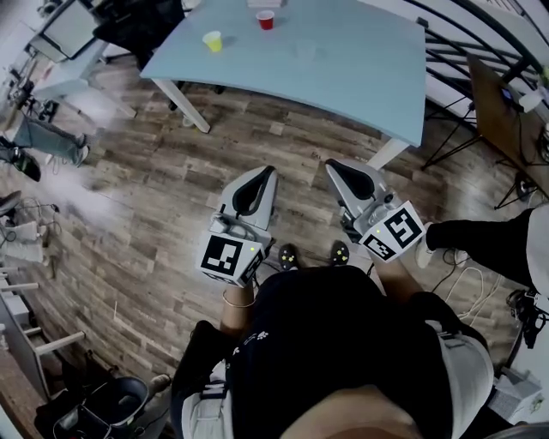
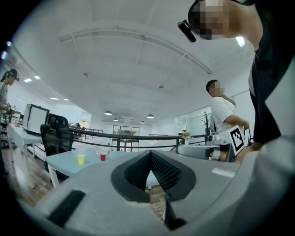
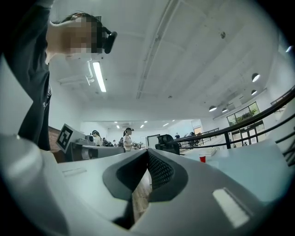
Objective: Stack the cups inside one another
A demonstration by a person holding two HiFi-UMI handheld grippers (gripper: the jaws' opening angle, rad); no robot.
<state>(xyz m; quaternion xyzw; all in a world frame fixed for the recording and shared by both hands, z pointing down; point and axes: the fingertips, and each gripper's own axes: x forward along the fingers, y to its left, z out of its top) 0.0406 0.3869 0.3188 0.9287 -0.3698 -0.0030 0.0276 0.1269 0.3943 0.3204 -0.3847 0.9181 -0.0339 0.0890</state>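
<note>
A person stood on a wooden floor (image 1: 154, 197), seen from above, holding a gripper in each hand and facing a pale blue table (image 1: 343, 77) a little way ahead. Both grippers pointed roughly level towards the table and were well short of its near edge.

The left gripper (image 1: 260, 174) had its jaws pressed together with nothing between them. The right gripper (image 1: 339, 165) was the same, with its ribbed pads meeting and nothing held.

Two small cups stood upright on the table. A yellow cup (image 1: 212, 40) sat close to the table's left edge, not far from its near left corner. A red cup (image 1: 266, 19) stood further in from that edge, to the right of the yellow one and further from the person. The two cups were near each other but did not touch, and neither sat inside the other.

Judging by this, stacking had not begun. Neither cup had been picked up, and the person had yet to reach the table. All of the work seemed to be left: approaching, opening a gripper, lifting one cup and lowering it into the other.
</note>
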